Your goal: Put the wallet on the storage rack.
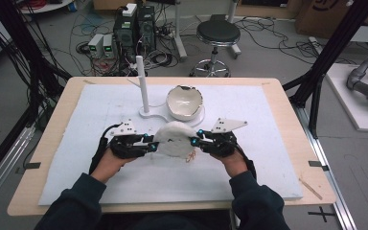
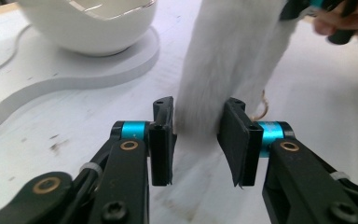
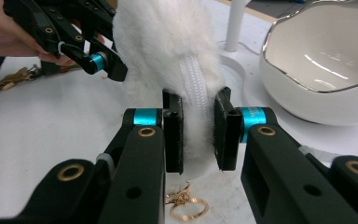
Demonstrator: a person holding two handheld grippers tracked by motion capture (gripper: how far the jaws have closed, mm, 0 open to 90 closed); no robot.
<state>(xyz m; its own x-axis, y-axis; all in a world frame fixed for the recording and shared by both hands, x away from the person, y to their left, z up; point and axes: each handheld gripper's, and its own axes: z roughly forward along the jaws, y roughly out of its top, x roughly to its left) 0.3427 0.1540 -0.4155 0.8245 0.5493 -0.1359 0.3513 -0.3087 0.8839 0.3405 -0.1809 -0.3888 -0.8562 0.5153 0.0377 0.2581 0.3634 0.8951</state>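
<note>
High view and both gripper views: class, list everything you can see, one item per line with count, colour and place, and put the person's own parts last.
Fluffy pouch: one, white, table centre, held between both claws; zip visible in the right gripper view.
Key ring: one, gold, hanging under the pouch.
Bowl: one, white with a metallic rim, behind the pouch, on the stand base.
Stand: one, white, upright post on a flat base.
Mat: one, pale, covering the wooden table.
Stool: one, black, on the floor beyond.
Left claw: black, shut on the pouch.
Right claw: black, shut on the pouch.
Sleeves: two, dark.
</note>
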